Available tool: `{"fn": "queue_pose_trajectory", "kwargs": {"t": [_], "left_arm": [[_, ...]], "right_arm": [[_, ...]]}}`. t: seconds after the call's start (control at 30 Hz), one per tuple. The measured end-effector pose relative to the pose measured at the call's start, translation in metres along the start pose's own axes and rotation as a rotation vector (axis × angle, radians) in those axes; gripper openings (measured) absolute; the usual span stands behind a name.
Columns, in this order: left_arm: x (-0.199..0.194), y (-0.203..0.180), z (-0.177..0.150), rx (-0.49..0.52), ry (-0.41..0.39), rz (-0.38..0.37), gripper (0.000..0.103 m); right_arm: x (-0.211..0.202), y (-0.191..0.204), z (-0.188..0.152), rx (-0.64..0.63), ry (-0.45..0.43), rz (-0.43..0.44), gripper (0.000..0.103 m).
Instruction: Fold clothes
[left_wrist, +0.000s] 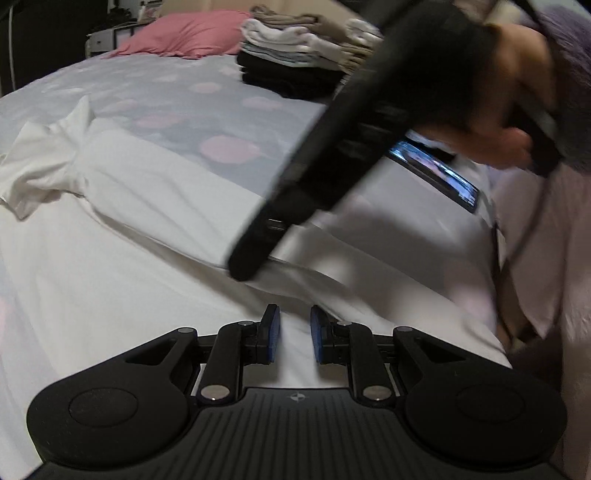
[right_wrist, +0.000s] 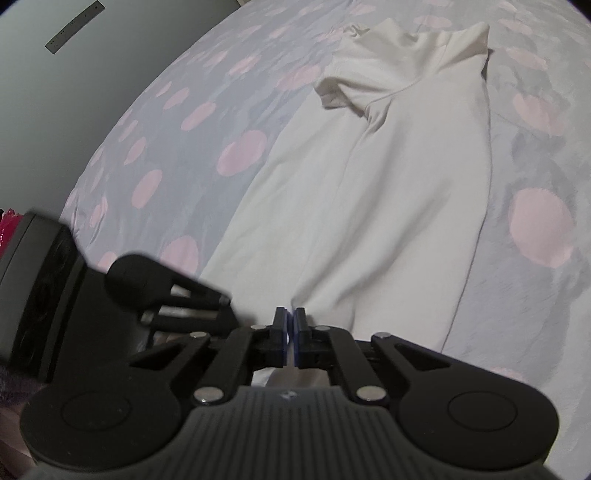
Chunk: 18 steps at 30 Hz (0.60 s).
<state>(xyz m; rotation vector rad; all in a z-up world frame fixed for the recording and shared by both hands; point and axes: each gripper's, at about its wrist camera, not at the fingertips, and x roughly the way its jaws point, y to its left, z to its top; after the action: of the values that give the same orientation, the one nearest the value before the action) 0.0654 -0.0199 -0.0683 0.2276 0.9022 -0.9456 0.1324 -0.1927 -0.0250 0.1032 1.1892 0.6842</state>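
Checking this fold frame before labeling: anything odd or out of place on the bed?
Yes: a lit phone lies on the bedspread beside the white shirt. The shirt's far sleeve end is bunched. The folded stack looks tidy.

A shirt (right_wrist: 388, 192) lies lengthwise on the bed (right_wrist: 177, 155), collar at the far end. Behind it sits a clothes stack (left_wrist: 295, 55), a pillow (left_wrist: 192, 35) to its left.

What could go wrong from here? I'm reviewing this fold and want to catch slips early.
The right gripper is shut on only the hem of the white shirt, so a quick pull might slip it free. The left gripper is open, so one side could lag and the fold skew. The phone beside the shirt could get dragged.
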Motion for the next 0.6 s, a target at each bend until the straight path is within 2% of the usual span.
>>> {"fn": "queue_pose_trajectory", "kwargs": {"t": [0.1, 0.27, 0.3, 0.33, 0.4, 0.6], "left_arm": [[-0.004, -0.012, -0.010, -0.040, 0.014, -0.043, 0.016], [-0.011, -0.035, -0.025, -0.066, 0.029, -0.047, 0.016], [-0.013, -0.037, -0.027, -0.076, 0.031, -0.049, 0.016], [-0.014, -0.039, -0.030, -0.084, 0.037, -0.058, 0.016], [-0.016, -0.046, -0.037, -0.093, 0.048, -0.067, 0.016], [-0.026, -0.061, -0.052, -0.143, 0.049, -0.083, 0.016]], "right_arm": [[-0.003, 0.003, -0.004, -0.004, -0.004, 0.009, 0.013], [-0.022, 0.010, -0.018, -0.013, -0.033, 0.007, 0.014], [-0.024, 0.012, -0.022, -0.015, -0.036, 0.007, 0.016], [-0.025, 0.014, -0.027, -0.021, -0.038, 0.001, 0.022], [-0.028, 0.022, -0.042, -0.042, -0.041, -0.016, 0.028], [-0.036, 0.052, -0.100, -0.192, -0.051, -0.045, 0.028]]}}
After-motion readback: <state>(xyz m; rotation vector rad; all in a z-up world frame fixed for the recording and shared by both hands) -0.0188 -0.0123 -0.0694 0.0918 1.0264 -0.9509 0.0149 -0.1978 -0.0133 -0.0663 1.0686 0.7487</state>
